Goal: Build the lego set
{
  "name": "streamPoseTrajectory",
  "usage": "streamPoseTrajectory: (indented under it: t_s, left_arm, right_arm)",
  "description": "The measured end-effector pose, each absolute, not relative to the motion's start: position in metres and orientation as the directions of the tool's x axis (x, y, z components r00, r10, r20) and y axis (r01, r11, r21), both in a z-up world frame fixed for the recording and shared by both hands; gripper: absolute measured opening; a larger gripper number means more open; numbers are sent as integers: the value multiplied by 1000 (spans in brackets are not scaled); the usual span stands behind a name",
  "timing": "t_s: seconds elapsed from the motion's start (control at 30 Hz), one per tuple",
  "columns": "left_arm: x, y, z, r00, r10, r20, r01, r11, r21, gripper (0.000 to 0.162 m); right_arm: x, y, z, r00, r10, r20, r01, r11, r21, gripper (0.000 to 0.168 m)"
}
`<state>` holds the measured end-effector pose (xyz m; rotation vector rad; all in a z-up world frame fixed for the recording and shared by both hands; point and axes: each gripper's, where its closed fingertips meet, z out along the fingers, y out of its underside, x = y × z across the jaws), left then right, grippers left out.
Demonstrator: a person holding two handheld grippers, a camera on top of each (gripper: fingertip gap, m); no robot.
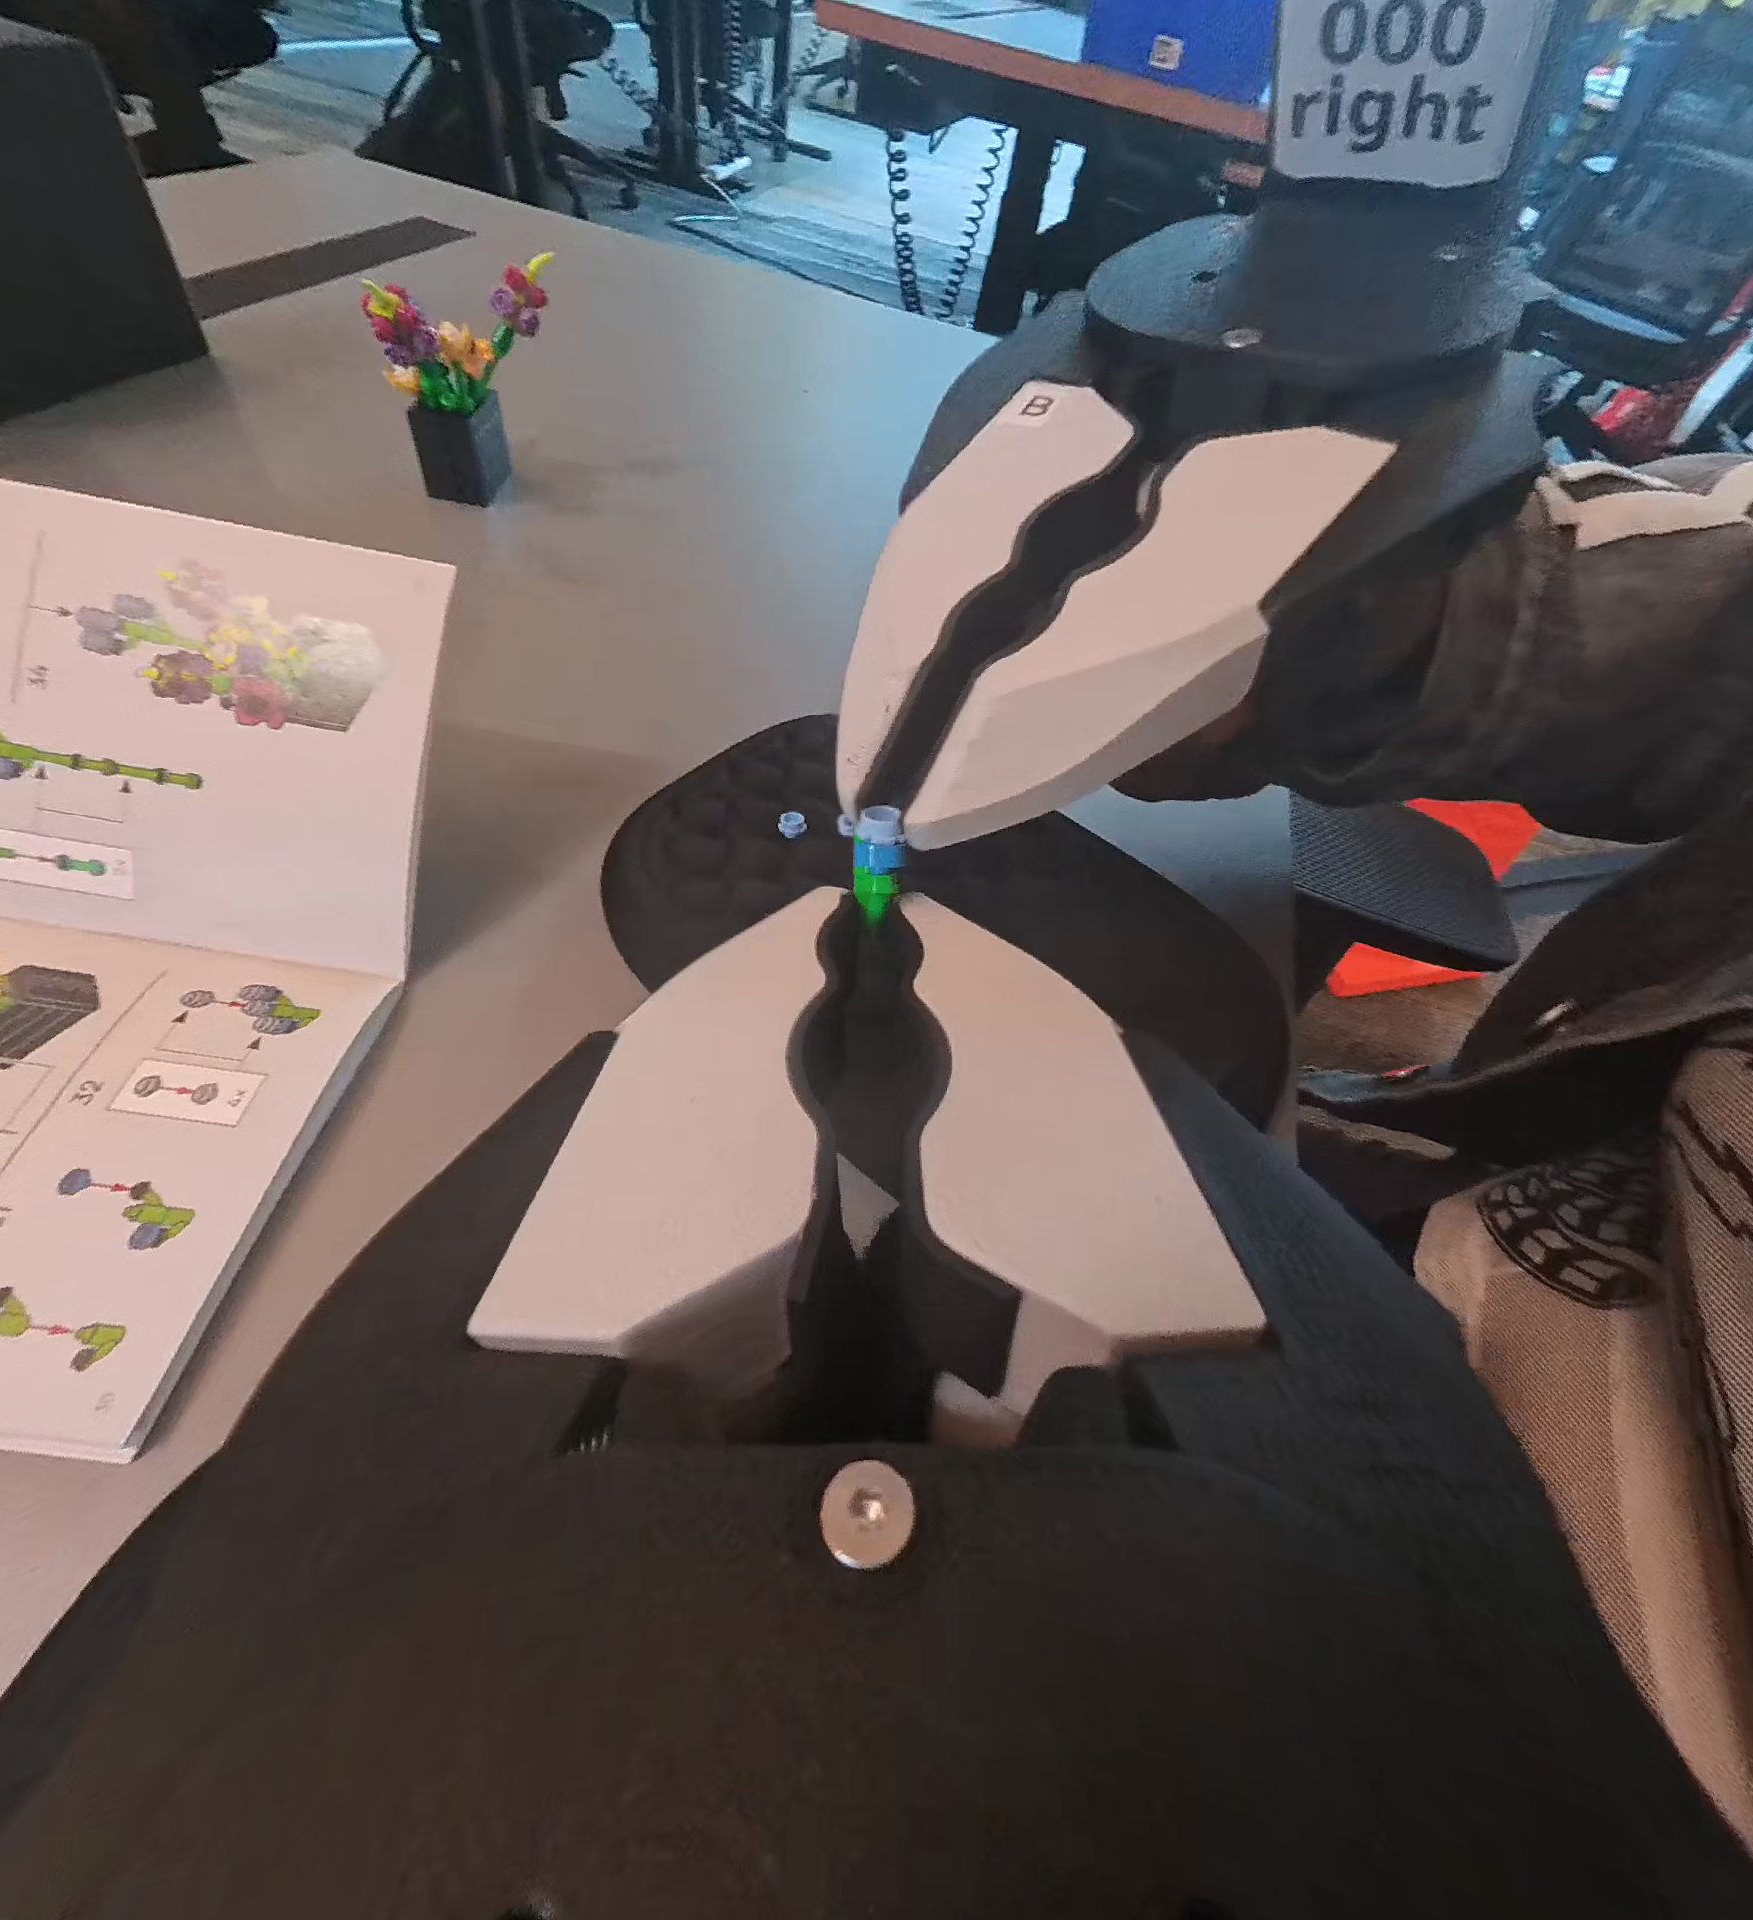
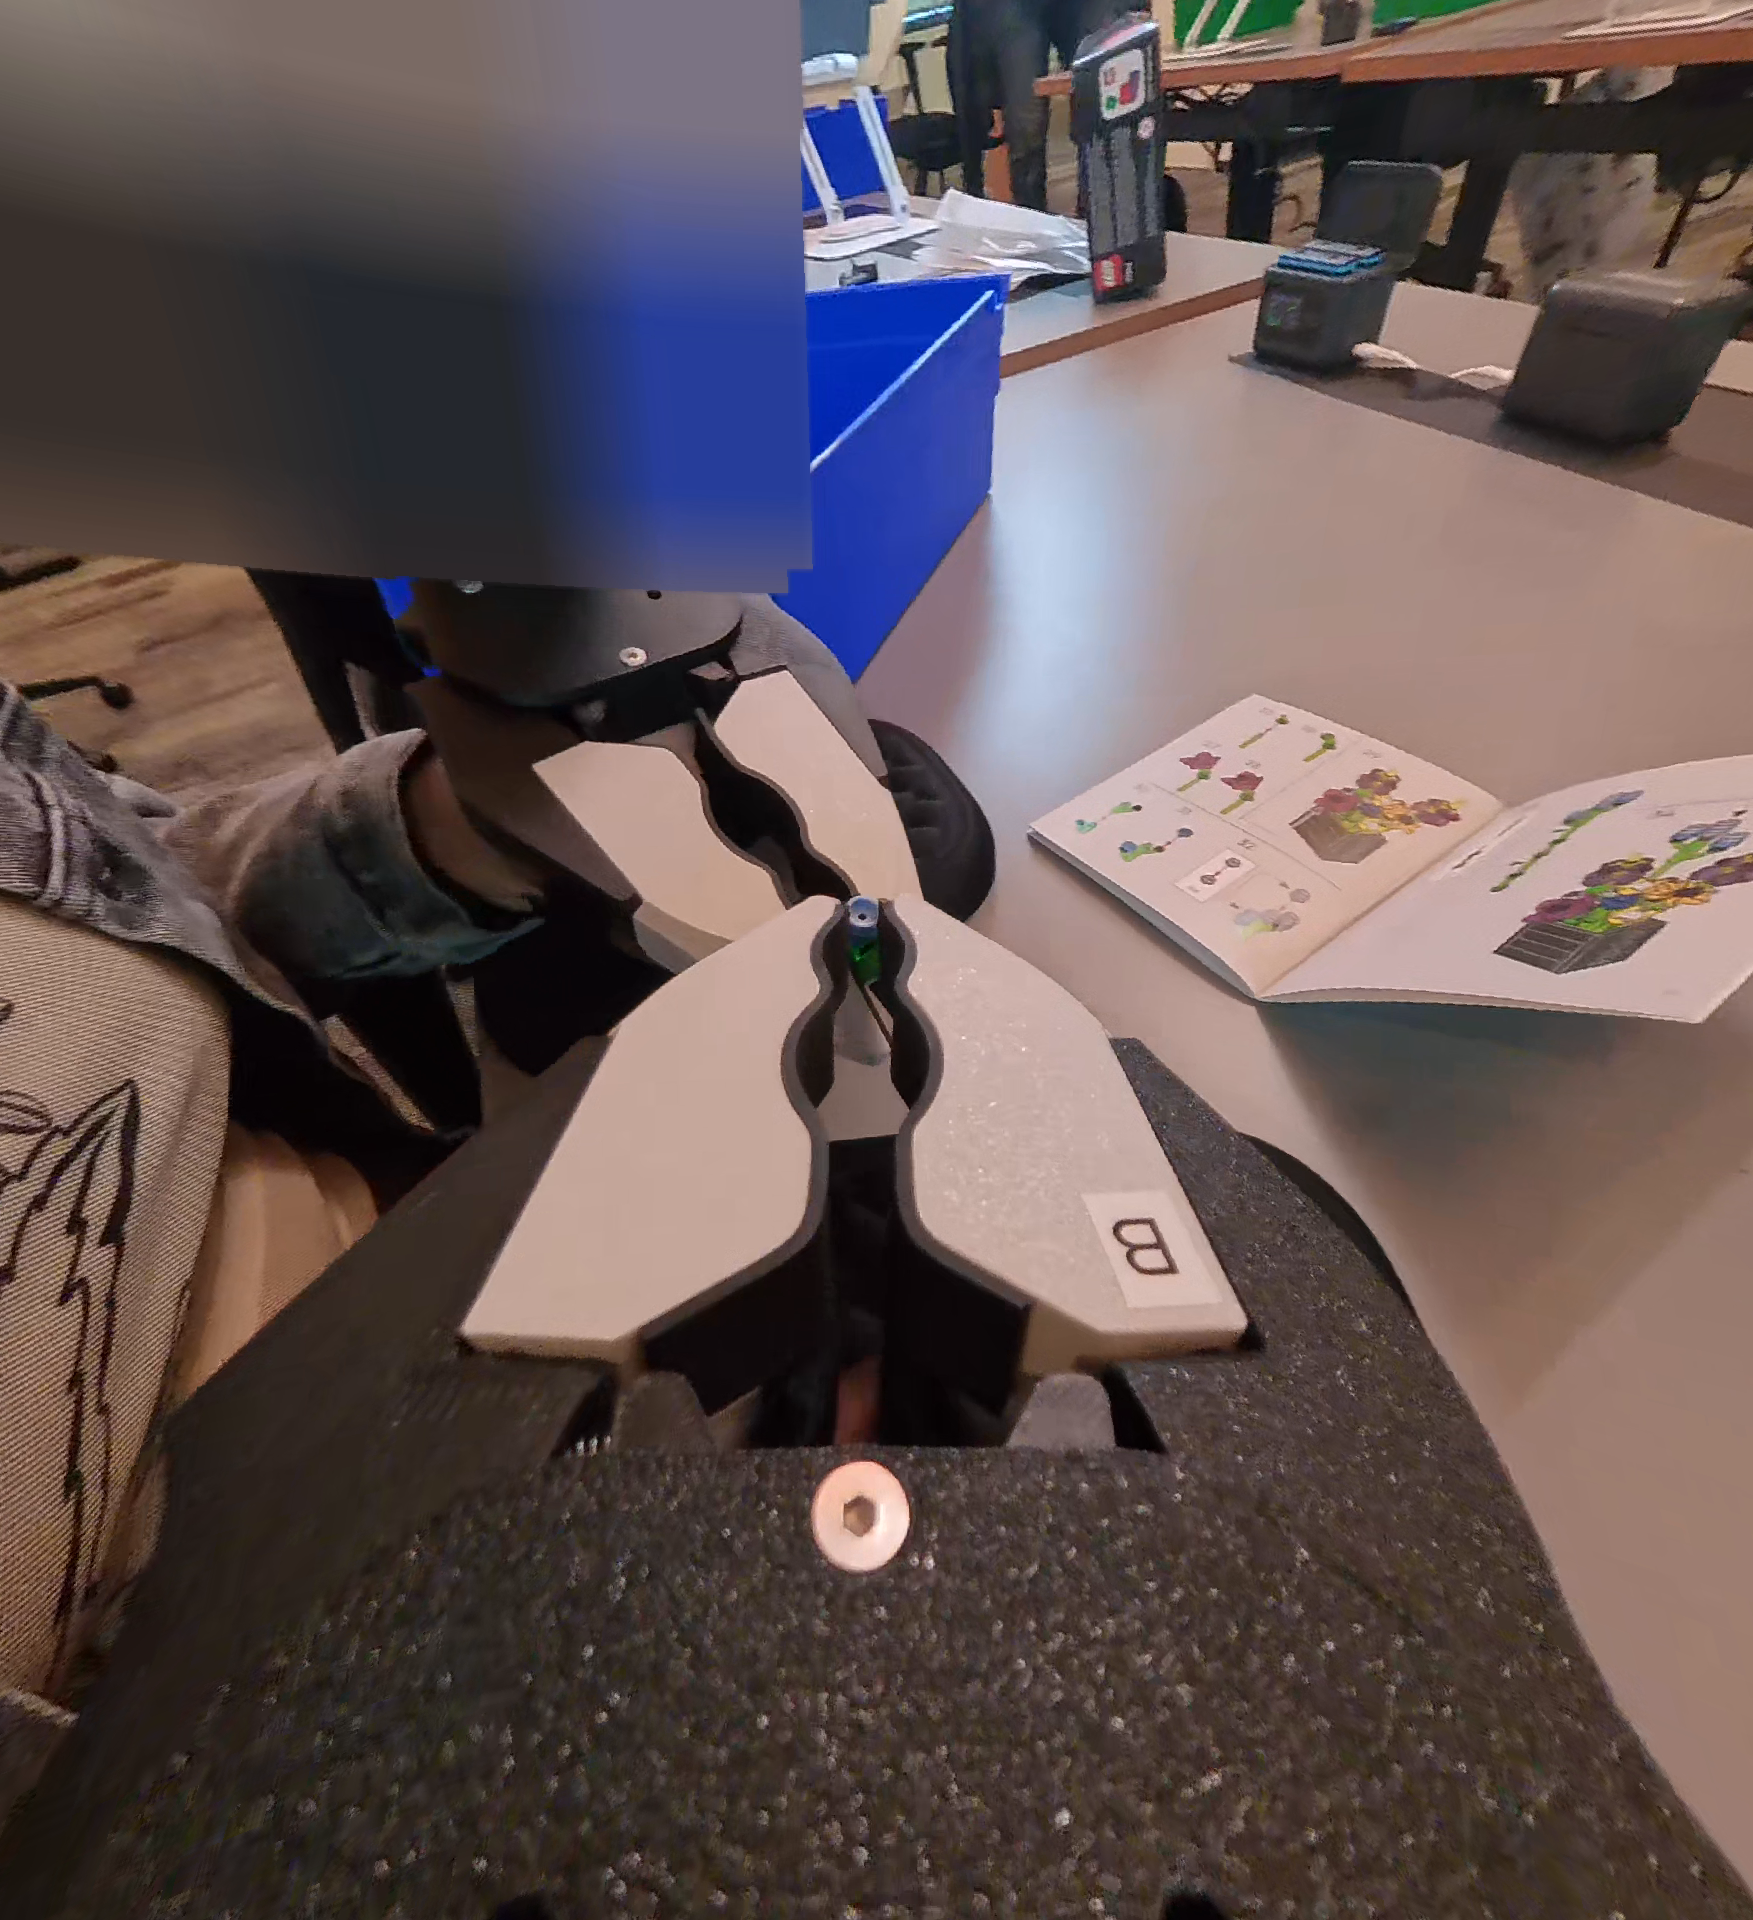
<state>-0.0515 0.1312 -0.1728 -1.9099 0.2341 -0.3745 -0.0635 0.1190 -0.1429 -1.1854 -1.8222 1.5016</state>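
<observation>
The left gripper [image 1: 874, 902], with its broad pale-grey fingers [image 1: 706, 1122] on a black textured body, has them pressed close around the lower end of a small green plastic stem piece [image 1: 872, 891], pinching it at the very tips. Coming in from above and opposite, the right gripper [image 1: 882, 821], of the same grey-and-black make, has its fingers closed on a small pale lilac round stud piece [image 1: 880, 823] that sits atop a light blue segment [image 1: 874, 854] stacked directly on the green stem, so the two grippers meet tip to tip with the little assembly held between them, above a black dimpled oval pad [image 1: 737, 883] at the near edge of the grey bench [image 1: 706, 499]. In the right wrist view the same blue-capped green stack [image 2: 861, 940] shows in the narrow gap at the tips of the right gripper [image 2: 864, 920], with the left gripper's fingers [image 2: 643, 821] angled in just beyond. Two more tiny lilac round studs [image 1: 794, 824] lie on the pad just left of the fingertips. An open paper instruction booklet [image 1: 176, 935] with coloured flower diagrams lies flat on the bench to the left. Farther back stands a finished small brick bouquet of red, purple, yellow and orange flowers in a dark square pot [image 1: 458, 400]. A blue plastic bin [image 2: 903, 436] stands beyond the bench edge, and a person's grey denim sleeve [image 2: 259, 831] reaches to the left gripper.
</observation>
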Motion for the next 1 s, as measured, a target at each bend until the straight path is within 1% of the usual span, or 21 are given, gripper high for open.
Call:
streamPoseTrajectory:
  t_s: [0.1,0.47,0.67,0.8,1.0]
  left_arm:
    - [-54,131,-171,942,-313,119,5,-341,-940,5]
    - [-50,130,-175,952,-306,7,-99,-329,-939,5]
    - [-50,130,-174,950,-312,15,-91,-322,-942,5]
    - [-49,129,-171,943,-328,48,-60,-311,-948,5]
    - [-49,130,-171,943,-331,43,-66,-313,-947,6]
  right_arm:
    - [-65,118,-141,-487,868,-100,285,49,-957,5]
    - [-59,112,-146,-537,841,-67,312,124,-942,5]
    - [-59,112,-145,-553,833,-19,308,183,-934,5]
    - [-60,112,-141,-564,826,-21,282,168,-945,5]
    - [-59,111,-141,-571,820,-22,275,167,-947,9]
